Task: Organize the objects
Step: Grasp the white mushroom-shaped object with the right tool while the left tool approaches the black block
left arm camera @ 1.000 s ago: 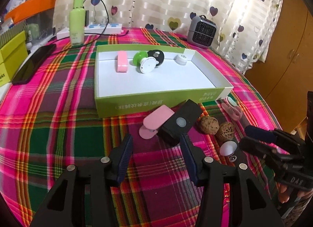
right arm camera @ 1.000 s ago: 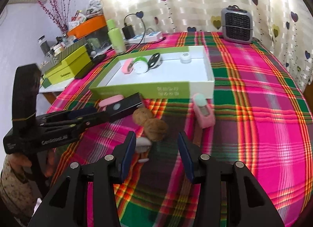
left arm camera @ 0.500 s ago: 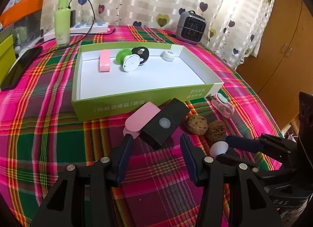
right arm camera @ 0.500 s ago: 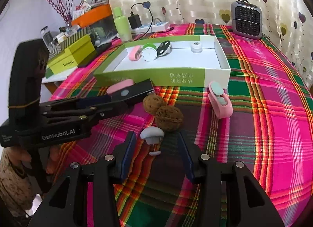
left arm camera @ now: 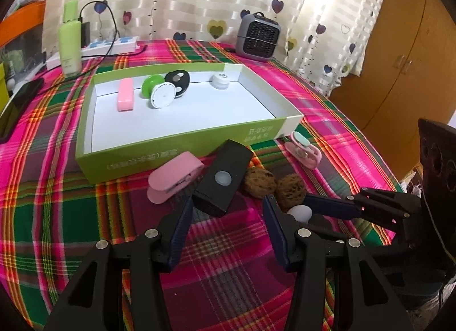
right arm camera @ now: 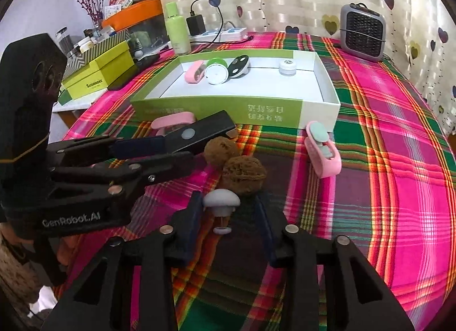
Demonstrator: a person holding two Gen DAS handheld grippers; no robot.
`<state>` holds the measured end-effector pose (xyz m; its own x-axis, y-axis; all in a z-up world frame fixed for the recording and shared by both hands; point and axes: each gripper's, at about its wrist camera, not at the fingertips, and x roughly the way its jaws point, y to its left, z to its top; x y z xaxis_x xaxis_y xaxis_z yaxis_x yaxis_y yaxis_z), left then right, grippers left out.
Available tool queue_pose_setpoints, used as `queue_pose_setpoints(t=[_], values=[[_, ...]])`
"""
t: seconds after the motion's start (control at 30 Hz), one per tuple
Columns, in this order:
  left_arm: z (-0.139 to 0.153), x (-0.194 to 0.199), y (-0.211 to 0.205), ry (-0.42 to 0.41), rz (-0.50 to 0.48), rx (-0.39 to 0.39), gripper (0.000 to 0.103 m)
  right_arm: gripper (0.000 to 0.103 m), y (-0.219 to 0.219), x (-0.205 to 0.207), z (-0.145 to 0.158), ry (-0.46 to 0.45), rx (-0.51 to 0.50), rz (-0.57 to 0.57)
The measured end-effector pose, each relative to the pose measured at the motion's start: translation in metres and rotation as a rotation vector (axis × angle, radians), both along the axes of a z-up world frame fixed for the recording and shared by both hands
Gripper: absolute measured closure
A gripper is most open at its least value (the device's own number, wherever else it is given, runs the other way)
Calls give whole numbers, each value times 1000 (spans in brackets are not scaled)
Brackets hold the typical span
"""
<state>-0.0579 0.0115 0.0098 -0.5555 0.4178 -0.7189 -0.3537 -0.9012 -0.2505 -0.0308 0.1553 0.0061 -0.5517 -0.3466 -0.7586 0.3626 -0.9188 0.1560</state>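
Observation:
A small white mushroom-shaped piece stands on the plaid cloth between the fingers of my right gripper. Its jaws are closing; the left pad is at the cap's edge and a gap shows on the right. Two walnuts lie just beyond it. My left gripper is open, its fingertips on either side of the near end of a black device without pressing it. A pink clip lies left of that device. The green and white box holds a pink case, round pieces and a white jar.
A pink and teal holder lies right of the walnuts. A grey heater, a green bottle and a power strip stand at the back. Yellow-green boxes sit off the table's left edge. The left gripper reaches in close beside my right one.
The right gripper came forward until the mushroom piece stood between its fingers, and the jaws narrowed around it. The left gripper edged closer to the black device.

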Motion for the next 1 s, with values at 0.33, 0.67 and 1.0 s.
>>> queue_pose_setpoints(t=[0.33, 0.67, 1.0], values=[[0, 5, 5, -14, -29, 22, 54, 78, 4, 0, 2, 13, 25, -20], [-1, 7, 15, -9, -70, -13, 54, 78, 26, 0, 2, 14, 46, -82], [4, -4, 15, 24, -21, -78, 54, 78, 38, -2, 2, 11, 36, -110]])
